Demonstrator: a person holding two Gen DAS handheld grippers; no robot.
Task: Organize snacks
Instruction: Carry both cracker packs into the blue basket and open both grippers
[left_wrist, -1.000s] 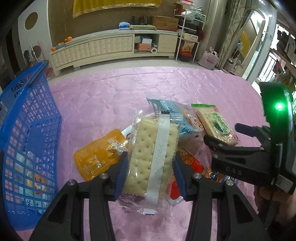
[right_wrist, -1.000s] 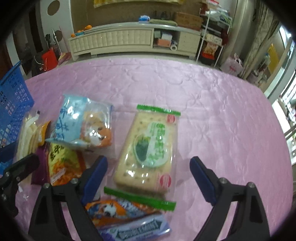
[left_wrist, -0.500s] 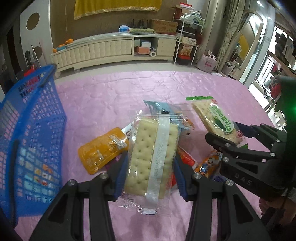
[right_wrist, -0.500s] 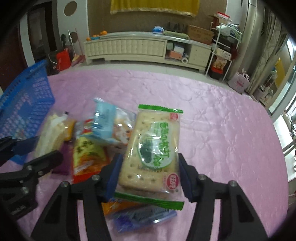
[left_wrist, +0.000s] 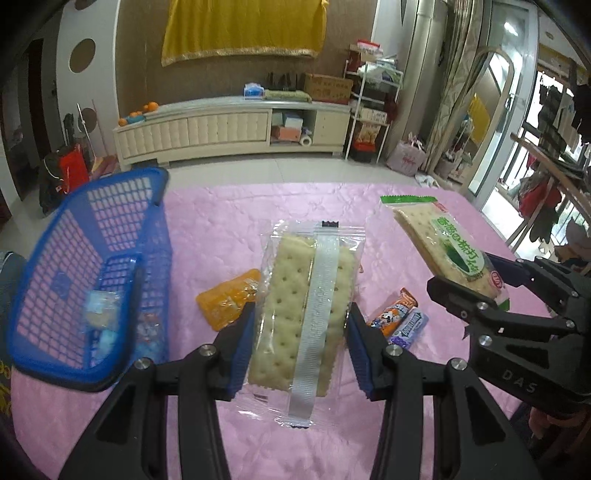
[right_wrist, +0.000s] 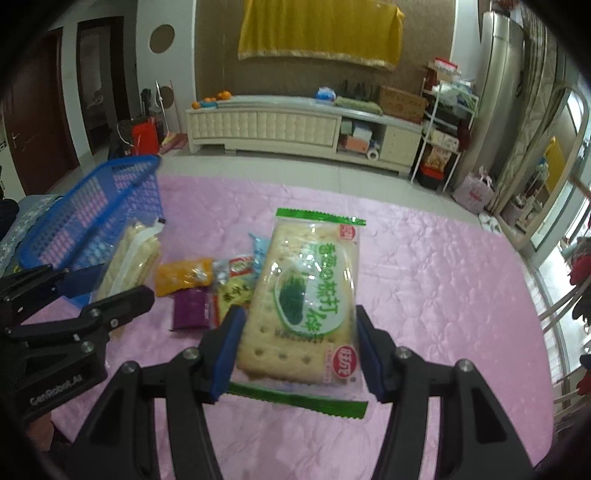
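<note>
My left gripper (left_wrist: 300, 347) is shut on a clear cracker pack (left_wrist: 306, 314) with its silver seam up, held above the pink table. My right gripper (right_wrist: 295, 354) is shut on a green-labelled cracker pack (right_wrist: 306, 295), also lifted; that pack shows at the right of the left wrist view (left_wrist: 443, 247). A blue mesh basket (left_wrist: 48, 266) stands at the left with a few small packets inside. An orange packet (left_wrist: 227, 302), a purple packet (right_wrist: 190, 308) and two small bars (left_wrist: 402, 317) lie on the cloth.
The table carries a pink quilted cloth (right_wrist: 424, 288). Its far edge faces a tiled floor and a long cream cabinet (left_wrist: 229, 129). The table's right edge is near chairs and a window. The left gripper's body (right_wrist: 55, 332) sits low left in the right wrist view.
Both grippers have risen with their cracker packs. The right gripper closed on the green-labelled pack and lifted it off the pile. The basket now sits lower and fuller in view.
</note>
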